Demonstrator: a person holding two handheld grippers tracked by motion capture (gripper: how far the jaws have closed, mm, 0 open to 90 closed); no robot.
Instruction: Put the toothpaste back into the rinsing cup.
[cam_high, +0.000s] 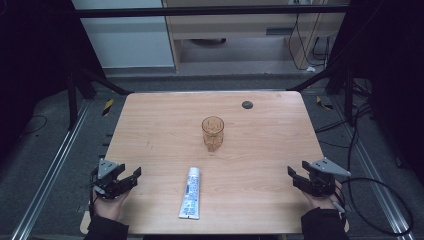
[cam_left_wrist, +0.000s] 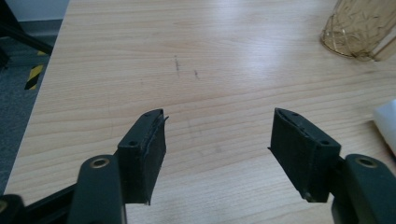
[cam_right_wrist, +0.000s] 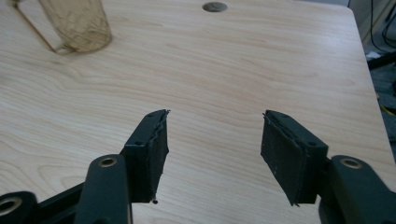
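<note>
The left claw (cam_high: 131, 176) is resting at the near left corner of the worktop (cam_high: 165, 120), held by a hand (cam_high: 107, 202) coming in from the near edge, and its jaws are standing apart with nothing between them; in the left gripper view the left claw (cam_left_wrist: 217, 140) is showing only bare wood between its two black pads. The right claw (cam_high: 295, 176) is sitting by the right edge near the near right corner, also held by a hand (cam_high: 325, 200), and its jaws are likewise standing apart and gripping nothing, as the right gripper view of the right claw (cam_right_wrist: 214, 140) is showing. A white toothpaste tube (cam_high: 190, 193) is lying flat close to the middle of the near edge, between the two claws and well apart from both, its long side running from the near edge toward the far edge. An amber glass cup (cam_high: 212, 133) is standing upright around the centre of the worktop, beyond the tube and apart from it. A small dark round disc (cam_high: 247, 104) is lying near the far edge, toward the right.
</note>
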